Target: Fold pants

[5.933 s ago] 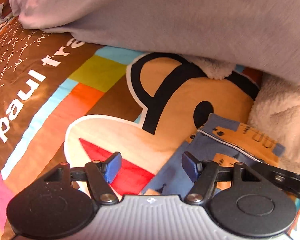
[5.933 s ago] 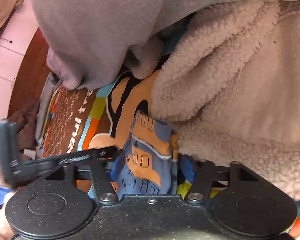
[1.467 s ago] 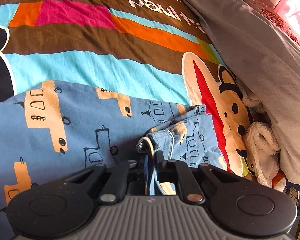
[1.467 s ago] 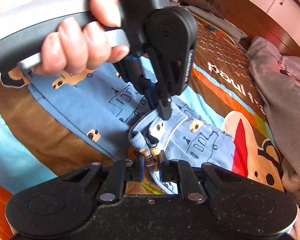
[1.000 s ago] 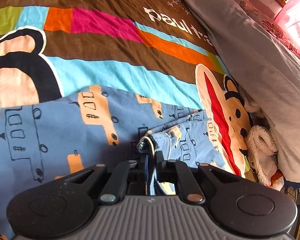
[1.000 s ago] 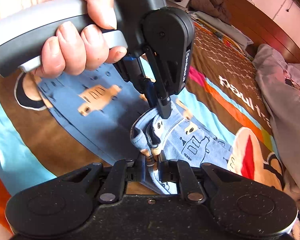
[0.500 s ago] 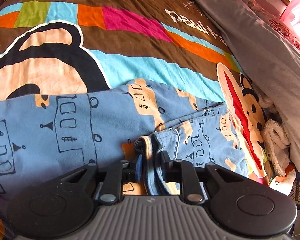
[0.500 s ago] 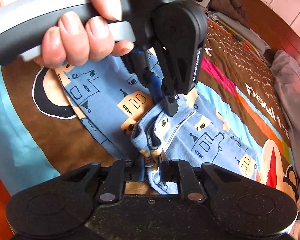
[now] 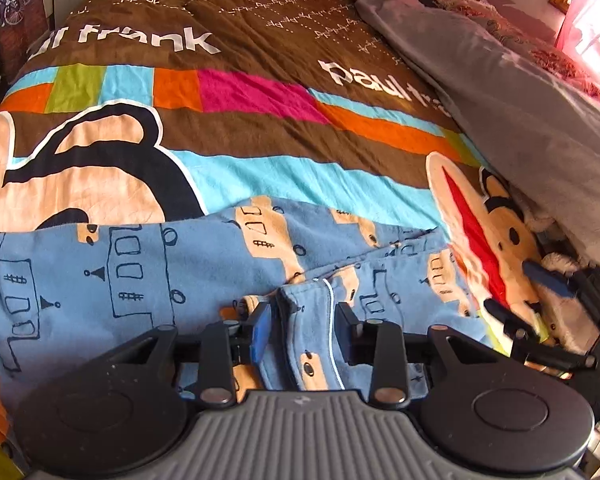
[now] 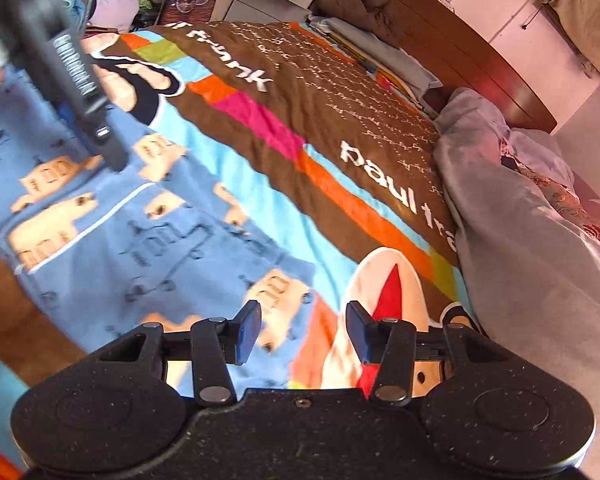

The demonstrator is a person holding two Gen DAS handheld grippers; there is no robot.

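— Straddling the pants (image 9: 148, 276) hem at 6 o'clock: left claw (image 9: 303, 330) parted, gripping nothing. Right claw (image 10: 303, 332) equally wide, empty.
— Soft, limp, light; best pinched at the piped hem. Spread on the bed (image 9: 260, 128) toward 12 o'clock.

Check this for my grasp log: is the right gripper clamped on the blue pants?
No: the right gripper stands open with bare bedspread showing between its fingers, and the blue pants lie flat beyond them.
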